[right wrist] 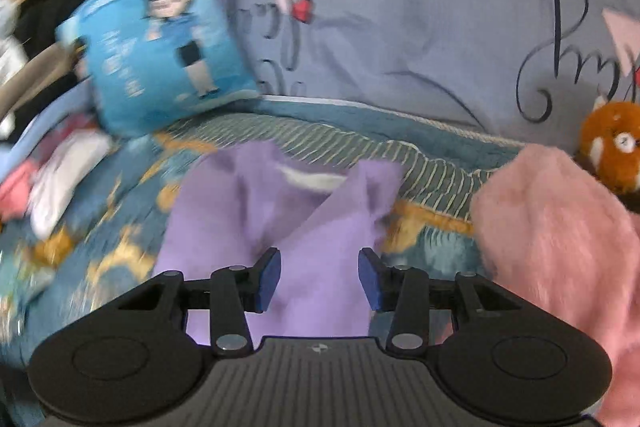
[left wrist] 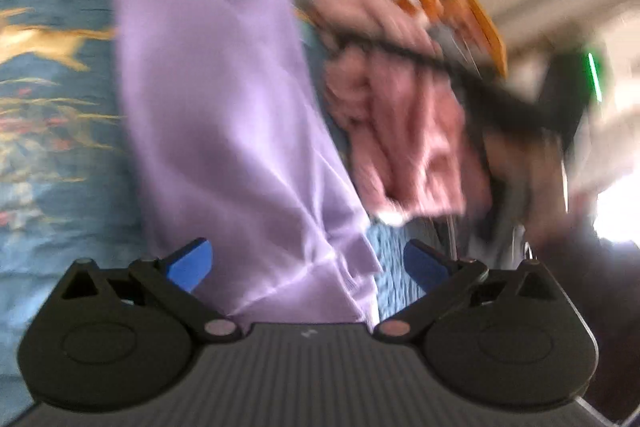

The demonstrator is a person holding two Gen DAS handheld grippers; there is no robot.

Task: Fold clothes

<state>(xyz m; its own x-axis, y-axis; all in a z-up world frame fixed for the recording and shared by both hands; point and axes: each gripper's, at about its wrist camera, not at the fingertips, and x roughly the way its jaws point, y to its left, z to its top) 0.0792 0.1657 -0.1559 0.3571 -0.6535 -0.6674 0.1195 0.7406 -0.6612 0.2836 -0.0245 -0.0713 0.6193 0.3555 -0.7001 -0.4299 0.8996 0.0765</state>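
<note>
A lilac garment point(left wrist: 208, 87) lies flat on the blue patterned bedspread point(left wrist: 52, 147), its white neck label at the far end. My left gripper point(left wrist: 308, 263) hovers over its near corner, open wide, with no cloth pinched between the blue pads. In the right wrist view the same lilac garment point(right wrist: 248, 207) lies with a flap folded over. My right gripper point(right wrist: 319, 279) is just above it, open, and its pads point(right wrist: 268, 279) are not touching the cloth. A pink fluffy garment point(left wrist: 400, 131) point(right wrist: 560, 247) lies bunched to the right of the lilac one.
A blue cushion with a cartoon figure point(right wrist: 160, 35) leans against grey-blue bedding with script point(right wrist: 400, 27). An orange plush toy point(right wrist: 612, 147) sits at the far right. Loose clothes point(right wrist: 60, 179) are piled at the left. A dark blurred device with a green light point(left wrist: 560, 99) crosses the left view.
</note>
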